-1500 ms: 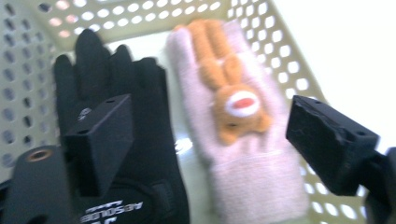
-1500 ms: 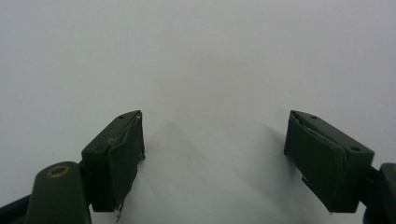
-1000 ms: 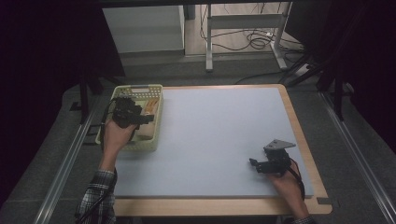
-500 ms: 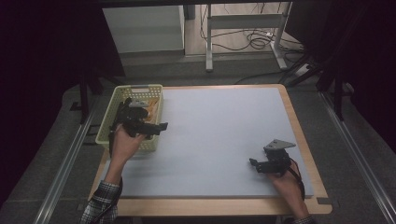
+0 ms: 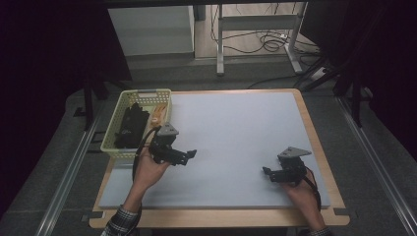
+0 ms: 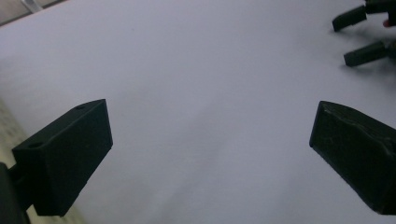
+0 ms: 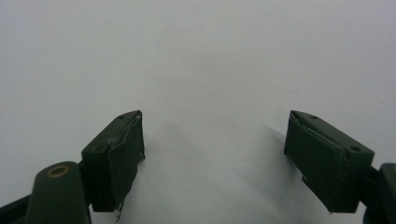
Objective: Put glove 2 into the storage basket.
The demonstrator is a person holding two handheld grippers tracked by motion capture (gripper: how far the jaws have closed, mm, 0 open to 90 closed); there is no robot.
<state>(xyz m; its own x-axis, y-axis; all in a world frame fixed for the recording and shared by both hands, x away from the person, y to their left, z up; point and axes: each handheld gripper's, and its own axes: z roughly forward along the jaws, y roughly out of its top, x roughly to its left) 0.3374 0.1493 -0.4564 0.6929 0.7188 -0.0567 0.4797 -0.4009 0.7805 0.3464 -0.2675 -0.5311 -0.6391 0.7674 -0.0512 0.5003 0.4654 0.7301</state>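
Since a second ago the left gripper (image 5: pixel 189 154) has come away from the yellow basket (image 5: pixel 112 139) and now hangs over the near-left part of the pale mat (image 5: pixel 236 132), just right of the basket's near corner; its jaws stand wide apart with nothing between them, and the left gripper view looks along them over bare mat toward the other gripper's tips at the far right. The left hand (image 5: pixel 147 169) holds it from below, palm up, the forearm slanting in from the near edge, a plaid cuff at the wrist. In the basket lie a black object (image 5: pixel 129 128) and an orange piece (image 5: pixel 158 115) beside it. The right gripper (image 5: pixel 268 172) has kept its place near the mat's near-right corner, pointing left; its jaws are likewise spread and empty; the right hand (image 5: pixel 300 189) grips it from behind.
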